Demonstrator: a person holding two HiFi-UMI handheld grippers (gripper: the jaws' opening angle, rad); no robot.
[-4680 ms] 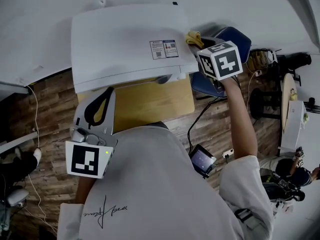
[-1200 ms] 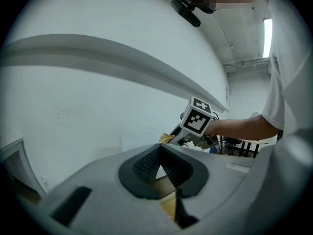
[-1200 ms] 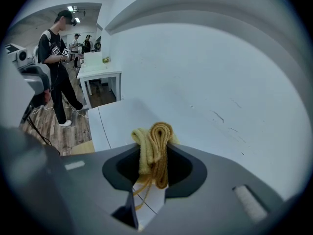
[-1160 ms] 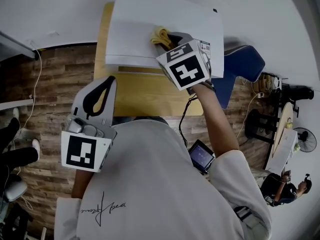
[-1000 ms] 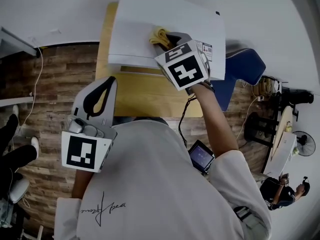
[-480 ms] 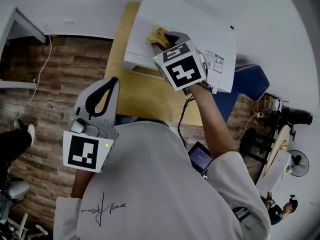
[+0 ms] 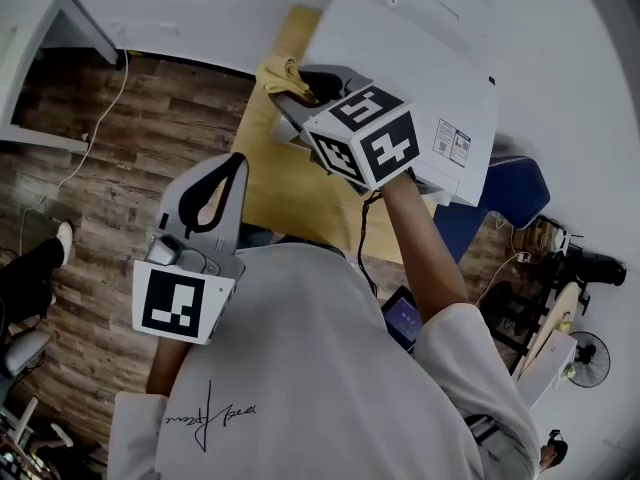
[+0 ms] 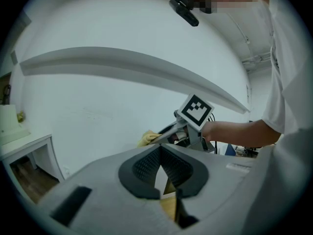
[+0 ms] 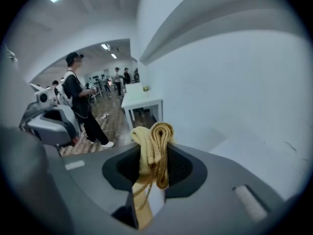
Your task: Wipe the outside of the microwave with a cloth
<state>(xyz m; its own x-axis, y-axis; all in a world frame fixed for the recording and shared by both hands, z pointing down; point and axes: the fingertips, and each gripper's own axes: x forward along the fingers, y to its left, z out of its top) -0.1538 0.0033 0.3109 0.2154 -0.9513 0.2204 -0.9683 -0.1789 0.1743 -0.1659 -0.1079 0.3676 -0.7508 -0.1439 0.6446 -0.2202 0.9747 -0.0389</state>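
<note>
The white microwave (image 7: 410, 68) stands on a small wooden table (image 7: 290, 183). My right gripper (image 7: 297, 88) is shut on a bunched yellow cloth (image 7: 282, 74), which it holds at the microwave's left edge, over the table's far corner. In the right gripper view the cloth (image 9: 153, 148) sticks up between the jaws of my right gripper (image 9: 154, 155), with the white microwave wall (image 9: 234, 87) close on the right. My left gripper (image 7: 230, 163) hangs back near my body, shut with nothing in it; its pads (image 8: 146, 165) meet at the tip.
A blue chair (image 7: 505, 203) stands right of the table. A white desk (image 7: 60, 38) stands at the far left on the wooden floor (image 7: 120, 148). A small screen device (image 7: 404, 318) hangs on a cable by my side. People stand in the room behind (image 9: 76, 97).
My right gripper has carried the cloth leftward across the microwave's top, from its right side to its left edge. The left gripper has stayed shut near my body.
</note>
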